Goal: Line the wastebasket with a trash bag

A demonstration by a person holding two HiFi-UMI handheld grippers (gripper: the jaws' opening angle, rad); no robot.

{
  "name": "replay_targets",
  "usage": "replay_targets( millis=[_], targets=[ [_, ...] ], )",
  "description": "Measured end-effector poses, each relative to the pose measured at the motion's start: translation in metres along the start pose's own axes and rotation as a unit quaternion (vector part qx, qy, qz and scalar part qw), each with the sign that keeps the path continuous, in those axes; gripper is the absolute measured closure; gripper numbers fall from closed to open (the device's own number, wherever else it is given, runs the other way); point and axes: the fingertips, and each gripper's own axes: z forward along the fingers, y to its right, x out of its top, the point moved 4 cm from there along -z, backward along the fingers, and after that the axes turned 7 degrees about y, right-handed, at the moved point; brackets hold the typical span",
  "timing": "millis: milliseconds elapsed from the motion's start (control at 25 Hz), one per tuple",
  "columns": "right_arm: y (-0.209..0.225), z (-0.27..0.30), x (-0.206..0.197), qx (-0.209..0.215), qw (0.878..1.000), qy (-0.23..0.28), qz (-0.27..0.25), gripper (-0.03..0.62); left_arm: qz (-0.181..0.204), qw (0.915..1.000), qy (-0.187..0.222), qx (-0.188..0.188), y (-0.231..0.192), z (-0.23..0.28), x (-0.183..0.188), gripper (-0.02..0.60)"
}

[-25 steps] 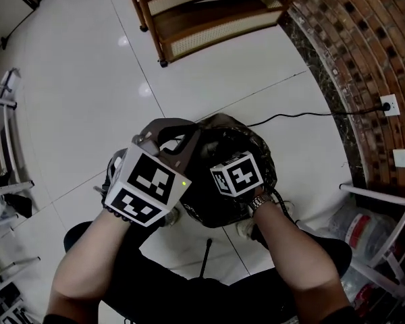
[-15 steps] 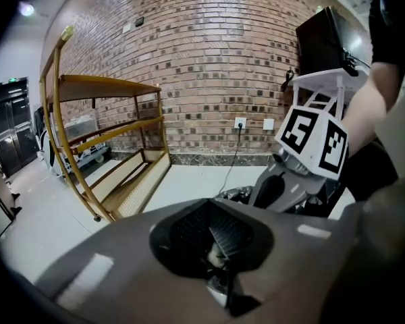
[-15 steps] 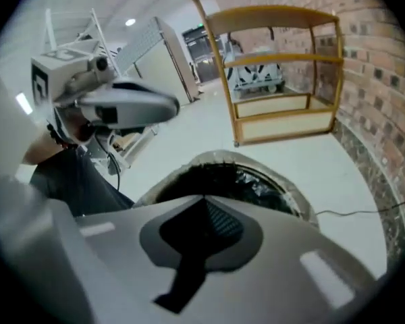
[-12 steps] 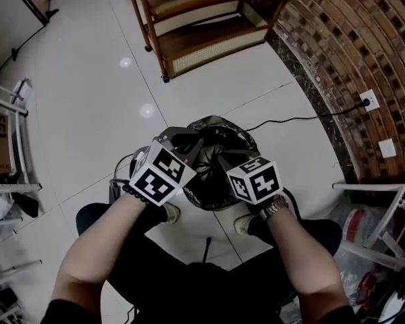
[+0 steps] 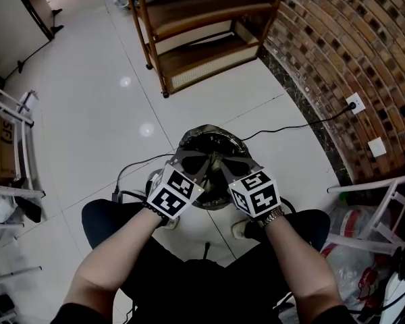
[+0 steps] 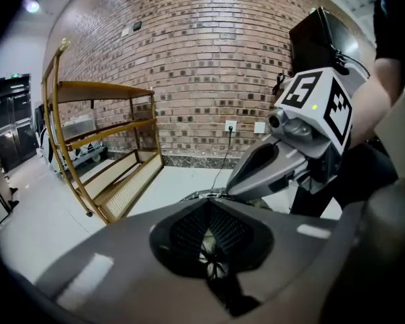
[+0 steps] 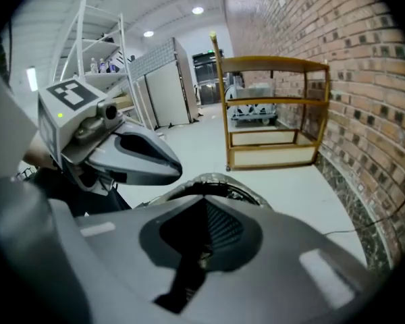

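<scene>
1. Head view: left gripper [image 5: 191,159] and right gripper [image 5: 231,166] are lifting clear of the wastebasket [image 5: 212,129], which is standing at their 12 o'clock. The trash bag [image 5: 214,148] is draping over its rim.
2. Left gripper view: jaws are staying pressed together, pinching nothing.
3. Right gripper view: likewise pressed together and empty. The lining is looking nearly finished.

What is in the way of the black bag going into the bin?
Nothing visible. The left tongs and right tongs pinch the trash bag right above the open wastebasket, and the bag hangs into it. The floor cable runs beside it.
</scene>
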Motion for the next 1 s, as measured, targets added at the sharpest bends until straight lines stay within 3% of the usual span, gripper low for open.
replay_targets(
  millis=[240, 520, 1000],
  targets=[
    [-0.010, -0.010, -0.006, -0.009, 0.998, 0.031, -0.058, 0.592, 0.012, 0.9999, 0.005, 0.011, 0.016, -0.001, -0.005, 0.578],
    [-0.033, -0.019, 0.000, -0.014, 0.985, 0.061, -0.163, 0.592, 0.033, 0.9993, -0.002, 0.020, 0.025, -0.005, -0.010, 0.578],
    [-0.037, -0.020, -0.002, -0.025, 0.980, 0.065, -0.187, 0.592, 0.045, 0.9985, -0.014, 0.027, 0.033, -0.004, -0.017, 0.578]
  ],
)
